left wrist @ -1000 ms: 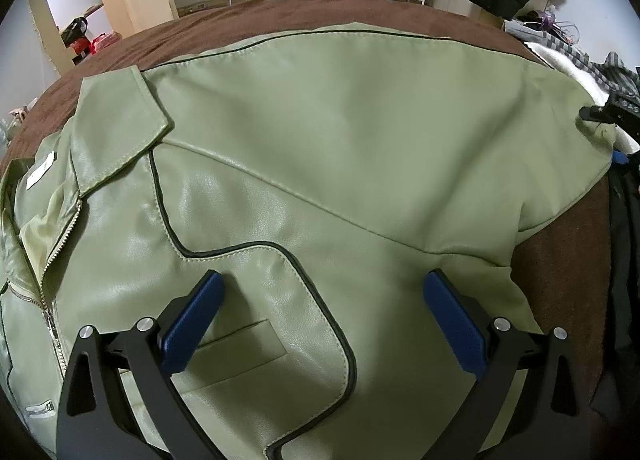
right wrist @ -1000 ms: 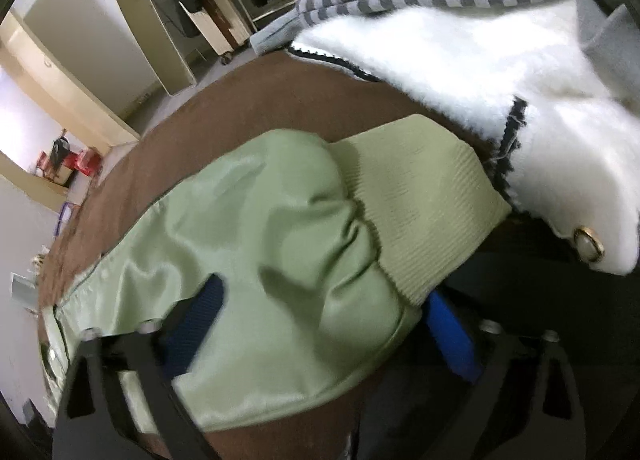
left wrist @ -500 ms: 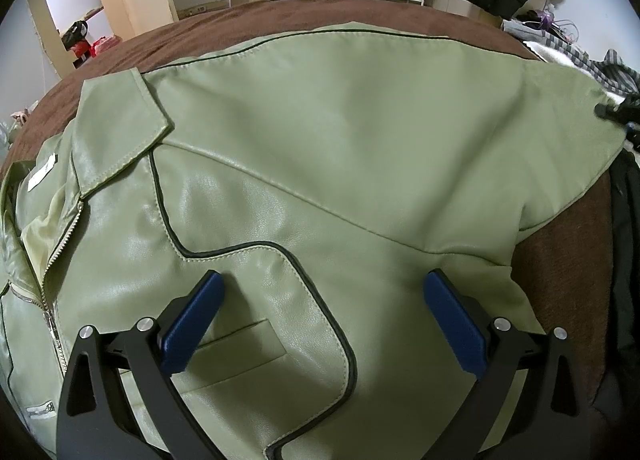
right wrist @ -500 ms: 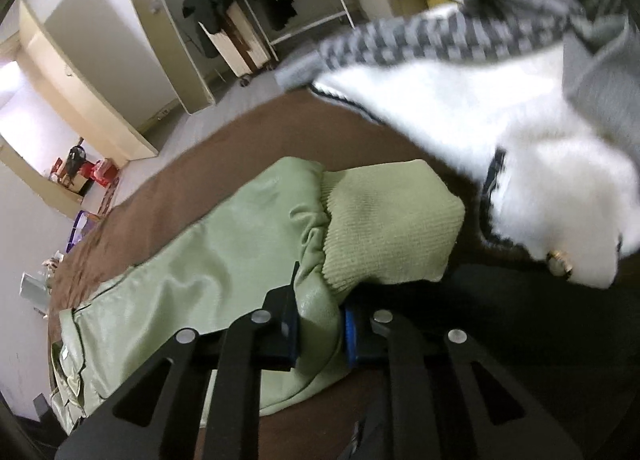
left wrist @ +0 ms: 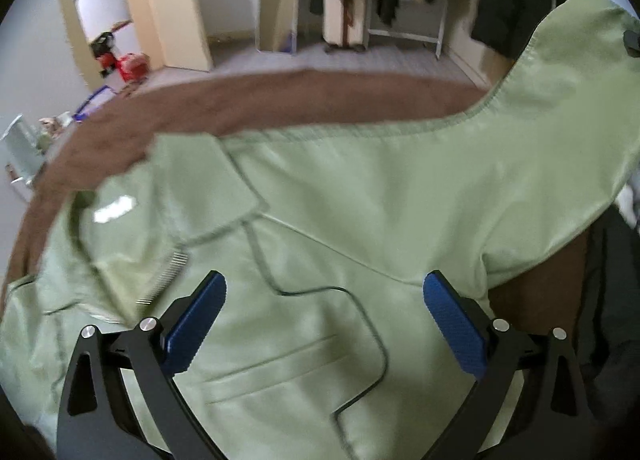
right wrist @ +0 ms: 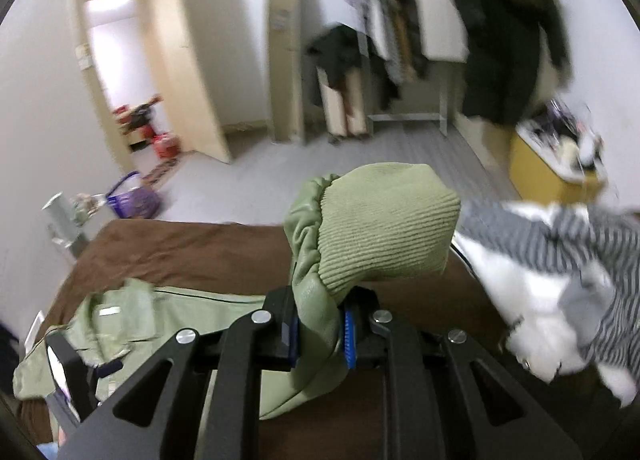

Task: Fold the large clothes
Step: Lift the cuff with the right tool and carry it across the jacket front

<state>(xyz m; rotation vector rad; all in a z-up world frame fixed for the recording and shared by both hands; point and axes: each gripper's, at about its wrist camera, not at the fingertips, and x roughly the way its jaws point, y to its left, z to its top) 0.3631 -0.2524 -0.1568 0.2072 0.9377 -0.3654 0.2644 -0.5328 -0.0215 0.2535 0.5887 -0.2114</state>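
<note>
One green jacket (left wrist: 360, 227) lies front-up on the brown bedspread (left wrist: 240, 107), its collar to the left and its zipper (left wrist: 164, 280) running toward the near left edge. Far of the jacket a strip of bare bedspread runs to the bed's far edge, with open floor (right wrist: 248, 179) past it up to the wardrobe doors (right wrist: 188, 67) and the clothes rack (right wrist: 400, 59).

The left gripper (left wrist: 324, 320) hovers over the jacket's chest, near the one slit pocket (left wrist: 272, 360) with dark piping, its two blue-padded jaws spread wide with nothing between them.

To the right, one sleeve (left wrist: 580, 99) rises off the bed toward the far right. The right gripper (right wrist: 320, 334) has its jaws pinched narrow on that sleeve just below the ribbed cuff (right wrist: 384, 227), which stands up above the fingers. Bare bedspread shows near and to the right under the raised sleeve.

Further right, a heap of other clothes (right wrist: 560, 280), white fleece and one grey striped piece, crowds the bed's right side, close to the right gripper. One yellow box (right wrist: 544, 167) stands on the floor at the far right.
</note>
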